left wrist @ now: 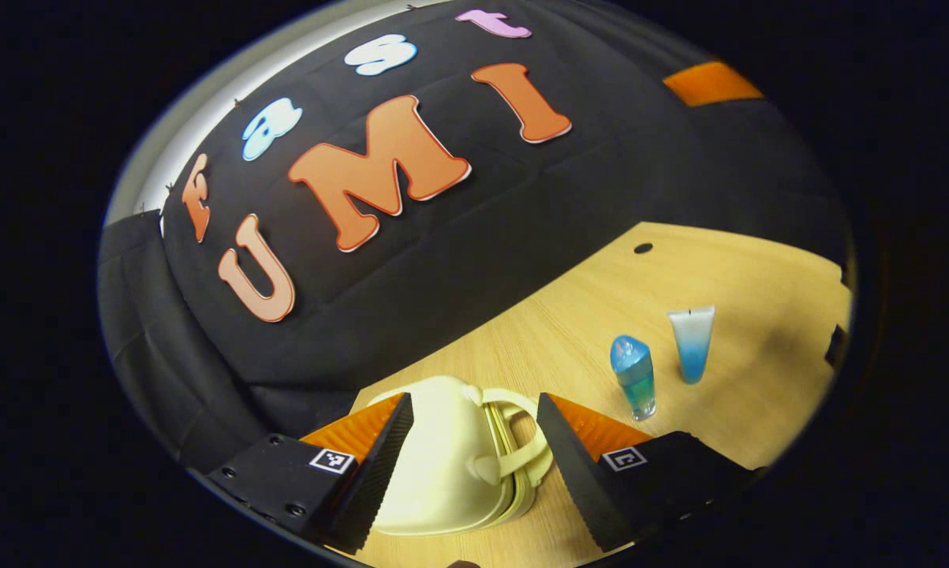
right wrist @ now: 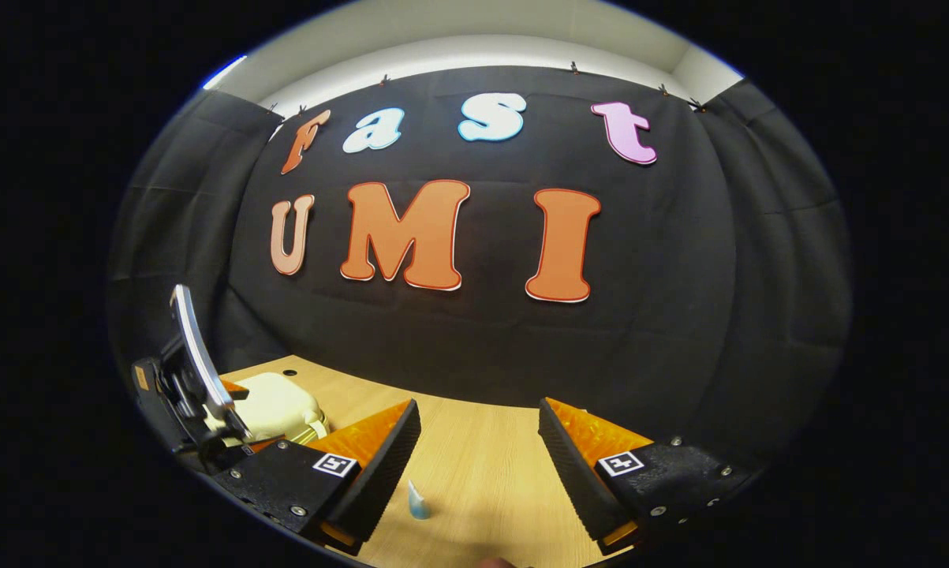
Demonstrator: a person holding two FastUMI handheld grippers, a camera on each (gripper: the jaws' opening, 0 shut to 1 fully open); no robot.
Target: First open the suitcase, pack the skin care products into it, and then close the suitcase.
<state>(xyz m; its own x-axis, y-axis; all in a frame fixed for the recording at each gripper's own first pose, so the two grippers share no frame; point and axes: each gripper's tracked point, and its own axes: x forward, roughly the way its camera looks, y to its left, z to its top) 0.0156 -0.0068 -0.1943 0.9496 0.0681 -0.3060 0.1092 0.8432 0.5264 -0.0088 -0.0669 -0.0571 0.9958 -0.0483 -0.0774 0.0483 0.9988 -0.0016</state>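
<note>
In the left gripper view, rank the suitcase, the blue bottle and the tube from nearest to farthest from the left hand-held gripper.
1. Suitcase, closed, between the open fingers of the left hand-held gripper.
2. Blue bottle, upright, right of the fingers.
3. Tube, upright, just beyond the bottle, farther right.

The table (left wrist: 726,268) looks like pale, matt wood grain. The cream suitcase (left wrist: 442,465) is smooth, slightly glossy plastic. The blue bottle (left wrist: 634,377) is clear, shiny plastic; the tube (left wrist: 693,343) beside it looks soft and satiny. Left hand-held gripper (left wrist: 474,454) fingers (left wrist: 387,465) are ribbed, matt black.
</note>
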